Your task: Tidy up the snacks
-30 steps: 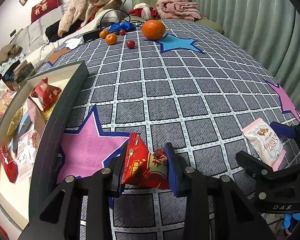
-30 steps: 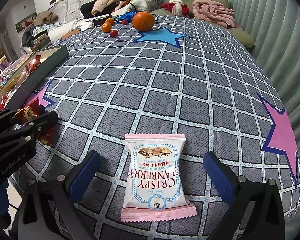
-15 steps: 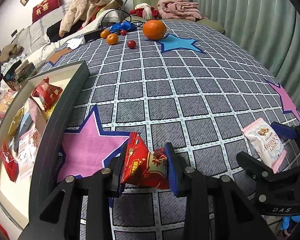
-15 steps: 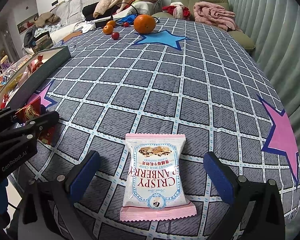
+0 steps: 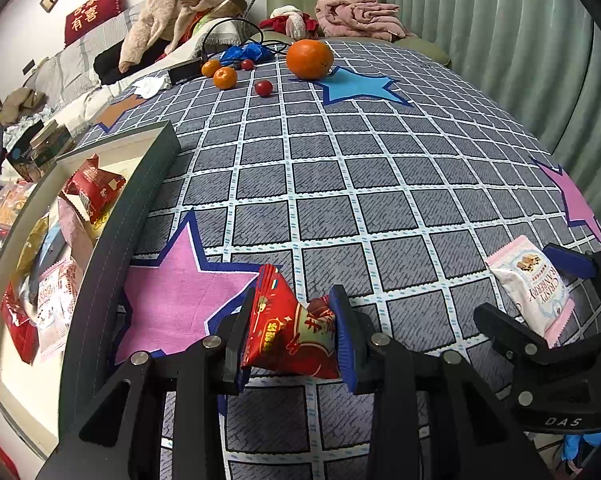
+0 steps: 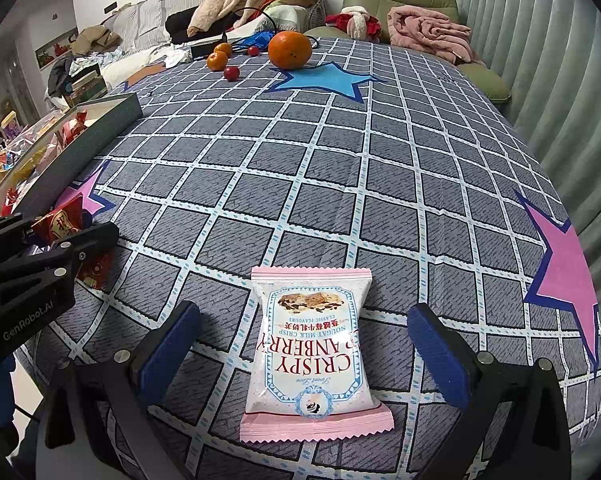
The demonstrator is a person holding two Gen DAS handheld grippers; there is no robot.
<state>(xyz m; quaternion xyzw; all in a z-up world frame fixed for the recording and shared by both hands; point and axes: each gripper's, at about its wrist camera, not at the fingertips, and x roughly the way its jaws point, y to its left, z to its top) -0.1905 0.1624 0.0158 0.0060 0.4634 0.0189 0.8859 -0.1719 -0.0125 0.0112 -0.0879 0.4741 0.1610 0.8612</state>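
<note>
My left gripper (image 5: 292,332) is shut on a red snack packet (image 5: 290,334), its blue pads pressed into both sides, just above the checked tablecloth near a pink star. In the right wrist view that packet (image 6: 62,222) shows at the left edge, inside the left gripper (image 6: 56,236). A pink and white cranberry nougat packet (image 6: 314,354) lies flat on the cloth. My right gripper (image 6: 304,336) stands open around it, with a wide gap on each side. The same packet (image 5: 534,290) and the right gripper (image 5: 532,280) appear at the right of the left wrist view.
A dark-walled box (image 5: 112,240) holding several snack packets stands at the left edge of the table. At the far end lie a large orange (image 5: 309,59), small oranges (image 5: 224,77), red fruits (image 5: 263,88) and cables. A person (image 5: 168,20) sits on a sofa beyond.
</note>
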